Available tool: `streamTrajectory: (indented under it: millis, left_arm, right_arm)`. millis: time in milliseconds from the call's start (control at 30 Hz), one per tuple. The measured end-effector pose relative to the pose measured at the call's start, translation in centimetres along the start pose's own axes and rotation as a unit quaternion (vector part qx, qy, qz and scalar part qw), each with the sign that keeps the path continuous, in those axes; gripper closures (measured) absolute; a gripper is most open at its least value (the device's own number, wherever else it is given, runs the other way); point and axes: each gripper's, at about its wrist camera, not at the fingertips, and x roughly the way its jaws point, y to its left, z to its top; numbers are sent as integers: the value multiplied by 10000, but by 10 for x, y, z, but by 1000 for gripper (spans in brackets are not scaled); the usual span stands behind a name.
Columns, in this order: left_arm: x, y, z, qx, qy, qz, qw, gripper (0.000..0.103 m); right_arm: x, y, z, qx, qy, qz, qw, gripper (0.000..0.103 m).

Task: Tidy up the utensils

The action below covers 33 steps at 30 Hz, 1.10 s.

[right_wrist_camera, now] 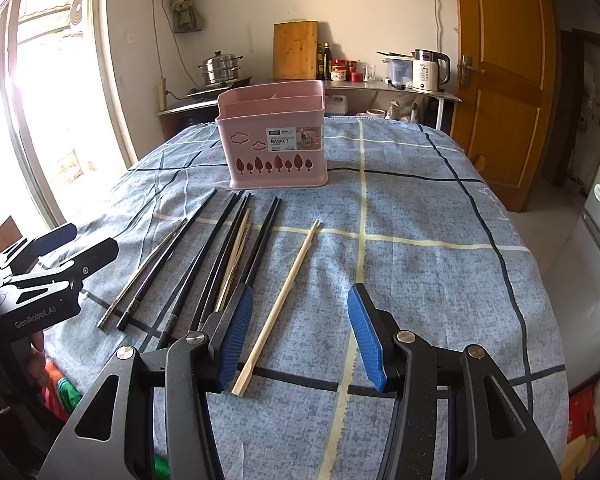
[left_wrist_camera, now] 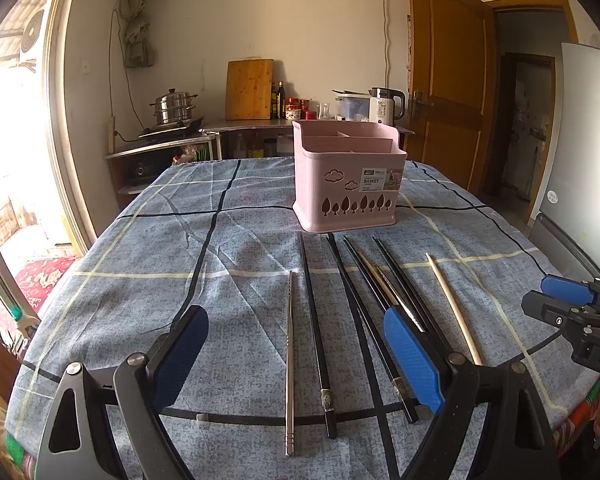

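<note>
Both grippers hang spread and empty over the near table edge: the left gripper [left_wrist_camera: 296,360] above the steel chopstick [left_wrist_camera: 289,360], the right gripper [right_wrist_camera: 300,336] beside the pale chopstick [right_wrist_camera: 280,304]. The black chopsticks [right_wrist_camera: 220,256] lie fanned, tips toward the basket [right_wrist_camera: 274,136], likely for easy pickup. Bare cloth [right_wrist_camera: 440,208] right of the basket leaves room.

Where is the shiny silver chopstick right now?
The silver chopstick lies flat on the blue checked tablecloth, at the left end of the row, beside a black chopstick. It sits between the fingers of the open left tool.
</note>
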Motion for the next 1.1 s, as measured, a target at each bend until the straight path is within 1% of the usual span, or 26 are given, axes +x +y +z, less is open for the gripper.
streamTrajectory:
  millis: [1100]
  left_arm:
    - [-7, -4, 0, 52, -83, -21, 9999, 13]
  right_arm:
    - [-4, -1, 0, -7, -32, -9, 10000, 53]
